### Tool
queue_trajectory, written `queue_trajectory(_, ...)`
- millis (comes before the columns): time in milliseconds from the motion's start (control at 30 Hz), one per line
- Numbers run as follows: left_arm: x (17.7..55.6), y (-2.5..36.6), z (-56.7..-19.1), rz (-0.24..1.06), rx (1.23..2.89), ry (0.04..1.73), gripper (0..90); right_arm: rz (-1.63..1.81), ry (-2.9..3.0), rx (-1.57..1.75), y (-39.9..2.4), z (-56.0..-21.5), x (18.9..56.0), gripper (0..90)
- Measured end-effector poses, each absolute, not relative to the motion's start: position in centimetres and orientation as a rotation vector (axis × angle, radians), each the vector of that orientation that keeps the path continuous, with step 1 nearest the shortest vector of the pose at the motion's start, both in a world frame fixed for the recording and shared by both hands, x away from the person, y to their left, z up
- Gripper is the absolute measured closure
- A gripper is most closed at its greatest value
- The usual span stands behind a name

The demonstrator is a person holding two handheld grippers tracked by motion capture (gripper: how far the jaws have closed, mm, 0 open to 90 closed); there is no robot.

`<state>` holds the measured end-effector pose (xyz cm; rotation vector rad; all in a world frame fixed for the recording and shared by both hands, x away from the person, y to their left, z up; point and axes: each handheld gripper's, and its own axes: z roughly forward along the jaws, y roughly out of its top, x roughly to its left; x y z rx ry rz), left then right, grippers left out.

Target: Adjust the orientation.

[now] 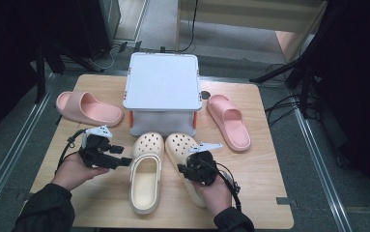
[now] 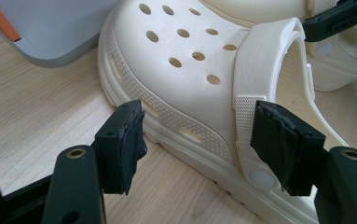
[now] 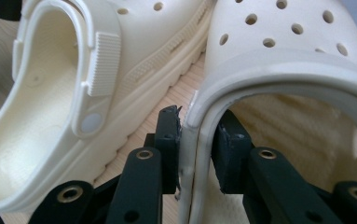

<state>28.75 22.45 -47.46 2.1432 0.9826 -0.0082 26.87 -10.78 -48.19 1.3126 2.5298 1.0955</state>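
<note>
Table: wooden top (image 1: 264, 159), light grain, carrying everything listed below.
Box: white lidded bin (image 1: 162, 82) with orange latches stood at the far middle of the table, its grey corner (image 2: 50, 37) showing in my left gripper view.
Left clog: cream clog (image 1: 145, 169) with holes over the toe lay in front of the box, toe toward it, sole down on the wood, strap folded forward over the top (image 2: 260, 70).
Right clog: its twin (image 1: 185, 159) lay just beside the first, toe also toward the box; the two nearly touched along their inner sides (image 3: 185, 60).
Left gripper: I held my left gripper (image 1: 122, 162) at the outer side of the left clog, pointing across at it. Its jaws stood wide apart and held nothing; between the two pads (image 2: 125, 140) I saw the clog's ridged sidewall and strap rivet, close ahead but not touched.
Right gripper: my right gripper (image 3: 197, 149) had its jaws closed on the inner side wall of the right clog's opening, one pad outside the wall and one inside against the lining, the thin wall pinched between them.
Pink slides: one pink slide (image 1: 88, 107) lay left of the box; the other (image 1: 228, 121) lay right of it, well apart from the clogs.
Hands: my left hand (image 1: 71, 171) and right hand (image 1: 216, 193) came in from the near edge, in dark sleeves.
</note>
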Motion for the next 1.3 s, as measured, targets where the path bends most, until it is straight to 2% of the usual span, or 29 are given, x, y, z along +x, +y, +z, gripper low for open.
queue_trajectory(500,27.8,22.6,-47.5,0.009,2.146,0.979,34.9,1.158,2.567,1.284,-9.7,-48.3,27.3,67.6)
queue_trajectory(667,27.7,23.0,-47.4,0.016,2.125,0.991,37.9,1.251,2.56,1.282,-10.9,-47.5,27.1,61.4)
queue_trajectory(800,27.6,23.0,-47.3,0.017,2.123,0.983,42.0,1.304,2.553,1.27,-12.4,-46.3,26.5,68.3)
queue_trajectory(1033,27.3,22.7,-47.1,0.044,2.133,0.922,63.8,1.295,2.506,1.245,-16.0,-45.2,26.3,85.5)
queue_trajectory(1133,27.5,22.8,-47.3,0.024,2.13,0.937,71.9,1.279,2.484,1.273,-17.3,-45.3,26.8,87.2)
queue_trajectory(1300,28.3,22.8,-48.2,0.0,2.142,0.977,74.6,1.234,2.447,1.27,-18.7,-46.0,27.6,85.5)
